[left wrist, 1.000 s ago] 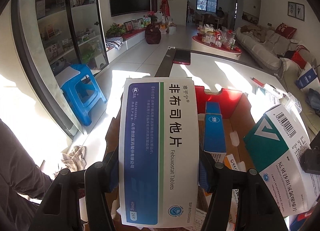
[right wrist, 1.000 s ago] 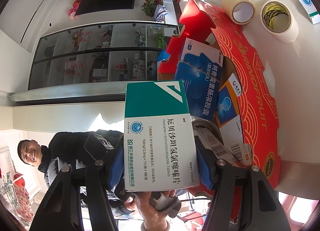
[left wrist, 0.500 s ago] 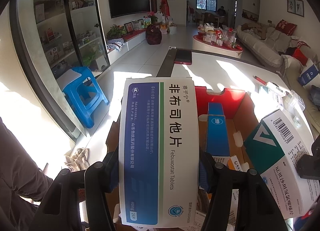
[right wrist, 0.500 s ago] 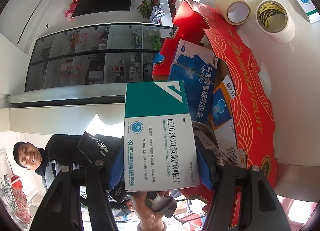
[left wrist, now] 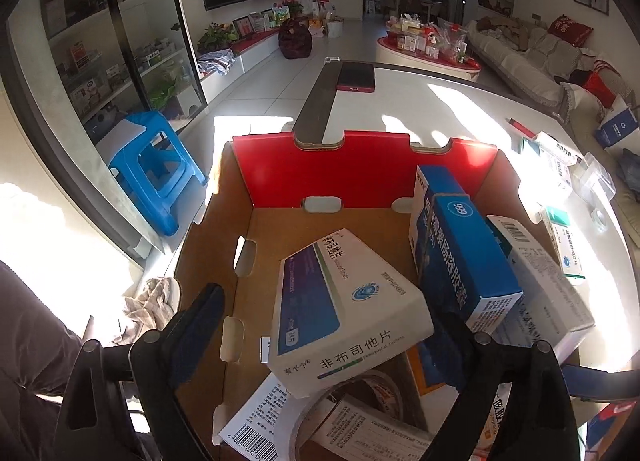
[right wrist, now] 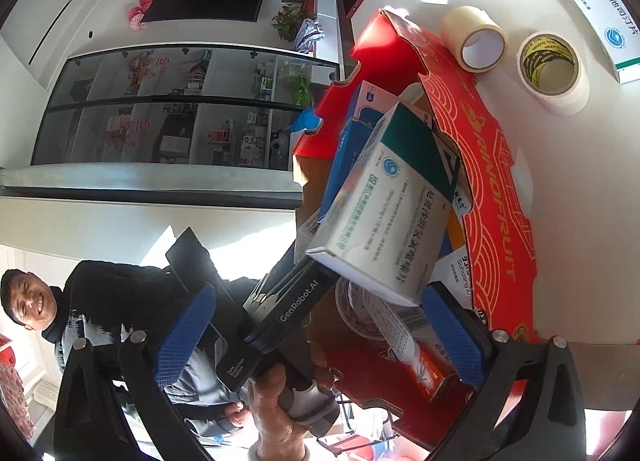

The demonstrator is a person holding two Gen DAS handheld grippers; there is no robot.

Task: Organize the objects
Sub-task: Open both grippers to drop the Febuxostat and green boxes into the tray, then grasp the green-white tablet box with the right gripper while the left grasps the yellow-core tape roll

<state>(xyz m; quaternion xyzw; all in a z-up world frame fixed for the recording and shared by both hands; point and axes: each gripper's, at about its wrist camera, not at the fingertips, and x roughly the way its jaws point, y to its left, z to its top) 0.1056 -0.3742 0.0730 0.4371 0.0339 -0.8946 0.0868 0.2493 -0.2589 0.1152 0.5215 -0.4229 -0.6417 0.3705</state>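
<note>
The open red cardboard box [left wrist: 360, 165] stands on the white table; its patterned side shows in the right wrist view [right wrist: 492, 181]. My left gripper [left wrist: 332, 337] is open; the white-and-purple Febuxostat box [left wrist: 344, 309] lies tilted between its fingers, free, on items inside the box. A blue medicine box [left wrist: 468, 257] leans beside it. My right gripper [right wrist: 320, 325] is open; the white-and-green medicine box [right wrist: 392, 213] tilts loose over the box contents. The left gripper's body [right wrist: 288, 305] shows in the right wrist view.
Two tape rolls [right wrist: 476, 41] [right wrist: 552, 73] and a green-white medicine box [right wrist: 592, 5] lie on the table beyond the box. More medicine boxes [left wrist: 560, 237] lie at the right. A red phone [left wrist: 356, 77] lies far. A blue stool [left wrist: 152, 169] stands left.
Both grippers have opened and let go of their medicine boxes, which have dropped tilted into the red box. The left gripper has tipped down into the box.
</note>
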